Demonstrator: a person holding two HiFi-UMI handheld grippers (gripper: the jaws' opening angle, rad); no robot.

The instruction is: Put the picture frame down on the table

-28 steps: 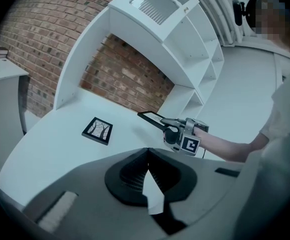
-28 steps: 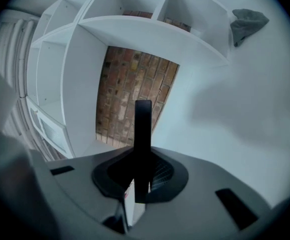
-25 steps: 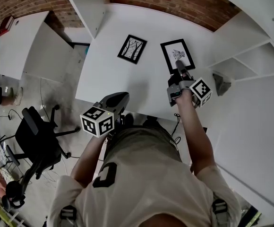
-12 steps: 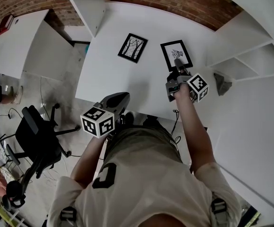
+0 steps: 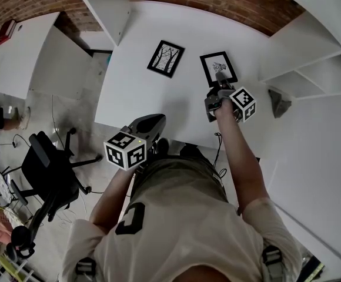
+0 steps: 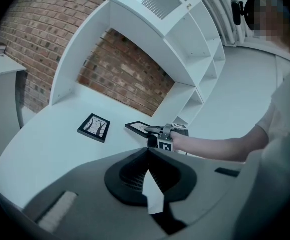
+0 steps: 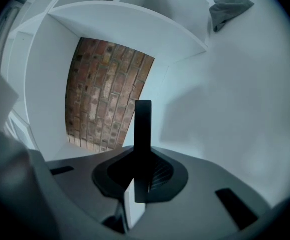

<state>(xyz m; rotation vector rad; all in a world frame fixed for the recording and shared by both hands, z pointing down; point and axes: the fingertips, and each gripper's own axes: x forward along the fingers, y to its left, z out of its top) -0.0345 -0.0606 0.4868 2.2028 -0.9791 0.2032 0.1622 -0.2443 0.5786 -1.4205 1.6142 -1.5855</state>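
Two black picture frames lie on the white table. The right frame, with a pale plant print, has its near edge in my right gripper, which is shut on it. From the right gripper view the frame stands edge-on between the jaws of that gripper. Seen from the left gripper view, this frame sits low over the table; whether it touches I cannot tell. My left gripper hangs at the table's near edge, shut and empty, its jaws meeting at the tip.
A second frame with a tree print lies left of the held one. White shelving curves along the right, with a grey cloth on it. A brick wall runs behind the table. An office chair stands on the floor at left.
My right gripper has moved a little away from the person, carrying the frame further onto the table. The left gripper has barely shifted.
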